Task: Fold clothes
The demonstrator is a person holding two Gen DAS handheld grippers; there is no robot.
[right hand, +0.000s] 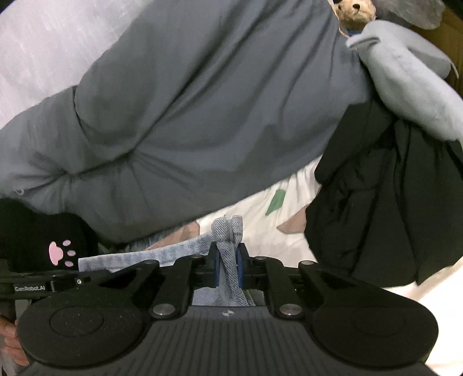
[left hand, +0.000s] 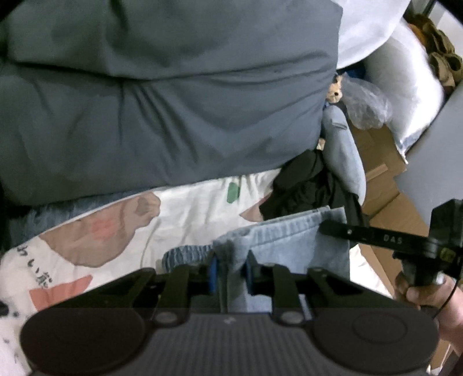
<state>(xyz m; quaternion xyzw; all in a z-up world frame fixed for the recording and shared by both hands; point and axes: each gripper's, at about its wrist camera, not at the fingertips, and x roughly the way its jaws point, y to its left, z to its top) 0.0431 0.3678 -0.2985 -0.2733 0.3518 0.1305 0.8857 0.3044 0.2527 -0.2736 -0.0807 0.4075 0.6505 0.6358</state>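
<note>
Item: light denim garment (left hand: 277, 243), mid-fold, held at two points above the printed bed sheet (left hand: 121, 231).

Nearest, left gripper (left hand: 231, 274): I have it clamped on a bunched edge of the denim, the cloth pinched between the blue pads (left hand: 213, 274) and running away from me toward the right.

Nearest, right gripper (right hand: 228, 266): likewise closed on a twisted knot of the same denim, the blue pads pressing either side, with the free edge trailing off to the left toward the other tool.

Relation that matters: the garment's long axis runs hand to hand, stretched between my two grips; each gripper sits at one end, so neither is nearer the middle. I judge the next fold must carry both ends together across that axis.

Beyond: black clothing (right hand: 385, 208) heaped just right of the denim, a pale blue garment (right hand: 405, 78) on top of it.

Farthest: grey duvet (left hand: 162, 101) across the back, a small plush bear (right hand: 353, 11) at its edge.
</note>
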